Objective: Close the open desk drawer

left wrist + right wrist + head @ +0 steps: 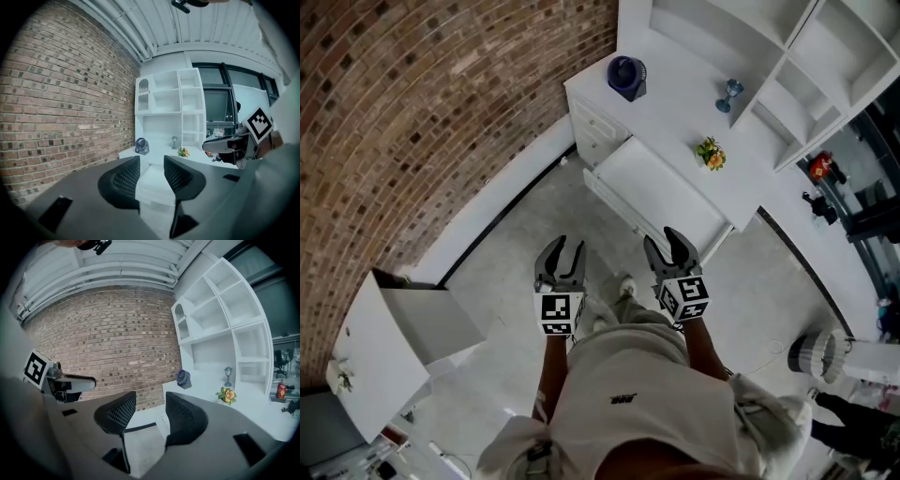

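The white desk stands against the brick wall, and its wide drawer is pulled out toward me. My left gripper hangs open over the floor, a short way in front of the drawer's left part. Just short of the drawer's front edge, my right gripper is open too. Neither holds or touches anything. In the left gripper view the open drawer shows between the spread jaws of the left gripper. The right gripper points at the floor and wall beside the desk.
On the desk top stand a blue fan, a small lamp and a flower pot. White shelves rise behind. A white cabinet sits at the lower left, a round device on the floor at right.
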The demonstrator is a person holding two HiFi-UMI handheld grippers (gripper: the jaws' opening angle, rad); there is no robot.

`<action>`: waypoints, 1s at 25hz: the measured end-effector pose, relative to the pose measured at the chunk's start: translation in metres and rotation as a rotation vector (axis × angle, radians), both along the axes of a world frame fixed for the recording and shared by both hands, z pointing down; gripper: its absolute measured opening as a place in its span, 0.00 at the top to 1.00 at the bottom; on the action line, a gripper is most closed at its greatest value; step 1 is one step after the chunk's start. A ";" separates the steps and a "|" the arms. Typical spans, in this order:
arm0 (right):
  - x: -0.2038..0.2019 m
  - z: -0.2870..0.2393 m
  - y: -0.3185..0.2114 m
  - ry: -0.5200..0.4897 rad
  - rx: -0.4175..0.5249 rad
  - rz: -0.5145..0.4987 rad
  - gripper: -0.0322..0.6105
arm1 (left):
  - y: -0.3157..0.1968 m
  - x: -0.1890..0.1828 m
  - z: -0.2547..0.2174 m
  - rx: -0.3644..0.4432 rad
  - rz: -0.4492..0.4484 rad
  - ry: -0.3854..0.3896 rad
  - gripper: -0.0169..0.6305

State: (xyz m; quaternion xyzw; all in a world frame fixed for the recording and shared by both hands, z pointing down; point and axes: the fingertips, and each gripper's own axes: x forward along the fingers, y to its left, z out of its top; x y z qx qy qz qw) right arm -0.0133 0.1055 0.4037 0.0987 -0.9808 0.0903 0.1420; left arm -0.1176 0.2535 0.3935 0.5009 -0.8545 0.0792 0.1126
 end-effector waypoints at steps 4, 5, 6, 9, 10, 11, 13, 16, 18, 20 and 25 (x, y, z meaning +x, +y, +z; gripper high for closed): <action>-0.013 0.000 -0.033 -0.009 -0.026 -0.004 0.64 | -0.033 -0.012 0.003 -0.020 -0.001 -0.010 0.71; -0.017 -0.001 -0.041 -0.016 -0.034 -0.003 0.64 | -0.041 -0.015 0.006 -0.034 0.000 -0.010 0.71; -0.020 0.000 -0.050 -0.021 -0.041 -0.002 0.64 | -0.049 -0.018 0.009 -0.049 0.002 -0.010 0.71; -0.024 0.004 -0.073 -0.025 -0.058 0.000 0.64 | -0.076 -0.024 0.008 -0.055 0.008 -0.017 0.72; -0.025 0.006 -0.081 -0.025 -0.061 0.002 0.64 | -0.085 -0.025 0.008 -0.055 0.012 -0.019 0.72; -0.026 0.008 -0.088 -0.024 -0.064 0.005 0.64 | -0.093 -0.027 0.009 -0.058 0.017 -0.019 0.72; -0.028 0.012 -0.101 -0.021 -0.073 0.015 0.64 | -0.110 -0.030 0.011 -0.066 0.032 -0.019 0.72; -0.027 0.022 -0.116 -0.015 -0.088 0.043 0.64 | -0.128 -0.033 0.019 -0.086 0.060 -0.014 0.72; -0.026 0.031 -0.124 -0.003 -0.100 0.070 0.64 | -0.139 -0.039 0.027 -0.098 0.080 -0.011 0.73; -0.024 0.039 -0.131 0.015 -0.118 0.103 0.64 | -0.148 -0.045 0.033 -0.108 0.104 -0.002 0.73; -0.020 0.067 -0.154 0.056 -0.120 0.200 0.64 | -0.170 -0.064 0.055 -0.126 0.162 0.016 0.73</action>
